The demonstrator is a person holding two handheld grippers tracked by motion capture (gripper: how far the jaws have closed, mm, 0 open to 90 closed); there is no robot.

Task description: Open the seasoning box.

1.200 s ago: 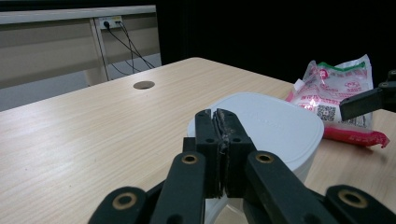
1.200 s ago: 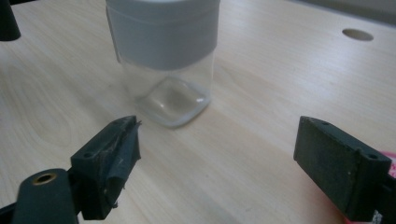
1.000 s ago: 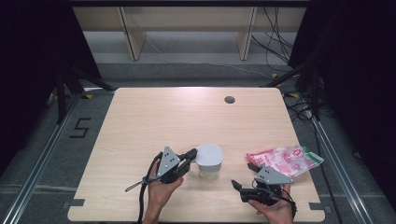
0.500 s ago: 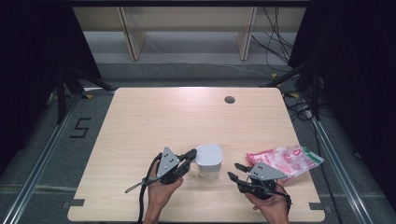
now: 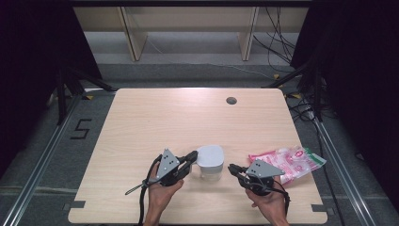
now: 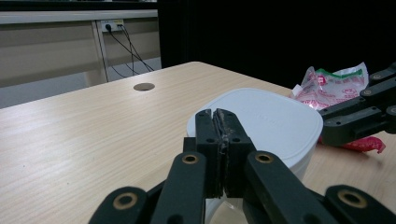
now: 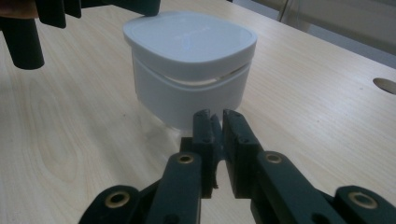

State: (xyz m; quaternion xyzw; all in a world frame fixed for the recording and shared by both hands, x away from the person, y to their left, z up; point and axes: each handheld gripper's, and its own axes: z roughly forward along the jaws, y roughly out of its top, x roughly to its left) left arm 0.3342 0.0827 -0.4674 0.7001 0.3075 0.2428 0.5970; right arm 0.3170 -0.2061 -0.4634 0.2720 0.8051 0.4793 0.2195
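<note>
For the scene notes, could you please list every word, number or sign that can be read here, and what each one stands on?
"5": a black numeral marked on the grey floor left of the table.
Red and green printing on the snack bag: too blurred to read.
White container: faint marks on its lid, too faint to read.

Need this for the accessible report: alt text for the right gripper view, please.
The right claw, jaws shut with nothing between them, points at a white lidded container standing on the light wooden table just ahead of its tips. The left claw reaches in at the top left, beside the container's far edge; a round hole in the tabletop sits at the right edge.
</note>
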